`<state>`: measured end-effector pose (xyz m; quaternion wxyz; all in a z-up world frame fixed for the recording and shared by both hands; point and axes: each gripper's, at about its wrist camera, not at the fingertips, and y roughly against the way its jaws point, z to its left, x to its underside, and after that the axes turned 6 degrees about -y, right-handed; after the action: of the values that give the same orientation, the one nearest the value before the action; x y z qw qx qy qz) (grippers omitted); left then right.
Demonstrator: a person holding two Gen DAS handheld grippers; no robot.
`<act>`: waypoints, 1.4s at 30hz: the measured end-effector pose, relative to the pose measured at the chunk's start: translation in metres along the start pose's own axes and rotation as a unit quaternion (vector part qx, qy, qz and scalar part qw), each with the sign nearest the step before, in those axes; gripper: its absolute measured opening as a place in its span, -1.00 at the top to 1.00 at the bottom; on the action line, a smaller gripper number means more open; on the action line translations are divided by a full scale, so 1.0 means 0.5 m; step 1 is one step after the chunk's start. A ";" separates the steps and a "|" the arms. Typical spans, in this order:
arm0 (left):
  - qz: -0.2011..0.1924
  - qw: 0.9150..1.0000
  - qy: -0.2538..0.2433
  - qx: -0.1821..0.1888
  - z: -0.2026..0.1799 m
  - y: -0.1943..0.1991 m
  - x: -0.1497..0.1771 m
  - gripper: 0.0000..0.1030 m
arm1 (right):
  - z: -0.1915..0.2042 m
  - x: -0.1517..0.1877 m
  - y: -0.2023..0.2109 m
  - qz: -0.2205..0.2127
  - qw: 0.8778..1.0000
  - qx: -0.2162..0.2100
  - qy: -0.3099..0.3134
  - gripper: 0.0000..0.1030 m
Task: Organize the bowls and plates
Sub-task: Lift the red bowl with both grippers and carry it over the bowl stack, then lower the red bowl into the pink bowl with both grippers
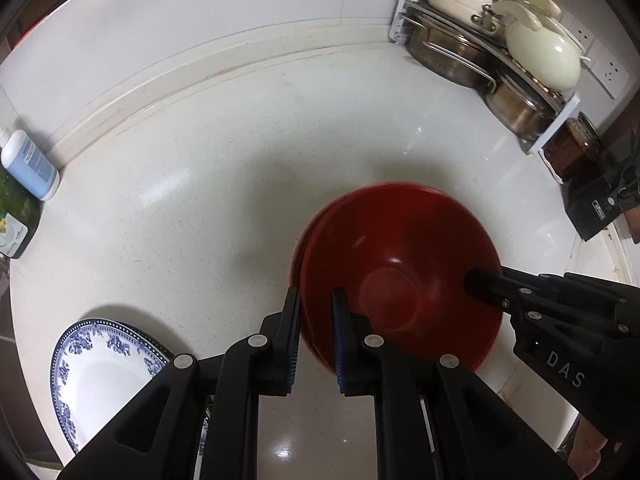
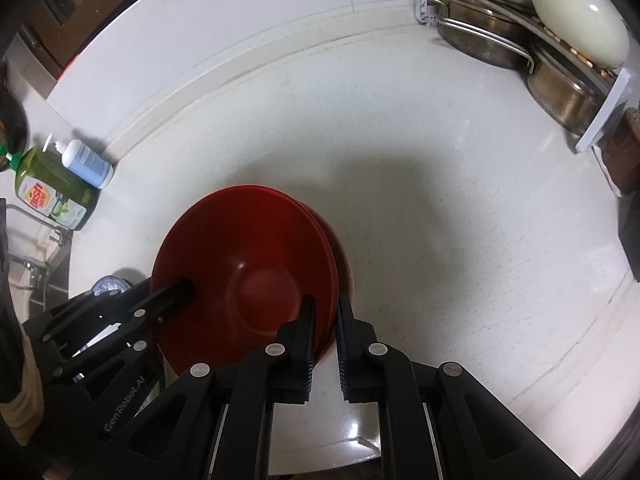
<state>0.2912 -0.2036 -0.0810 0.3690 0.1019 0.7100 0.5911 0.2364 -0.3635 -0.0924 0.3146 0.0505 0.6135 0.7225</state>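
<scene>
Two hand-held tools pinch opposite rims of a stack of glossy red bowls point(image 1: 400, 280) over the middle of the white tabletop point(image 1: 200, 200): the left tool point(image 1: 316, 320) clamps the stack's left rim and the right tool point(image 2: 324, 328) its right. The bowls sit nested slightly askew, rims offset, so uneven lift or a loosened pinch could likely let the smooth stack slip or separate. A blue-patterned plate point(image 1: 100, 376) lies by the tabletop's near-left edge.
</scene>
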 end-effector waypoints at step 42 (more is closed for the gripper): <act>0.015 1.000 0.013 -0.012 0.016 -0.063 0.002 -0.12 | -0.018 0.007 -0.046 -0.018 0.998 -0.005 -0.052 0.13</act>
<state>0.3046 -0.2055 -0.1103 0.3521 0.1001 0.7063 0.6060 0.2387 -0.3685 -0.1168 0.3594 0.0749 0.5937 0.7160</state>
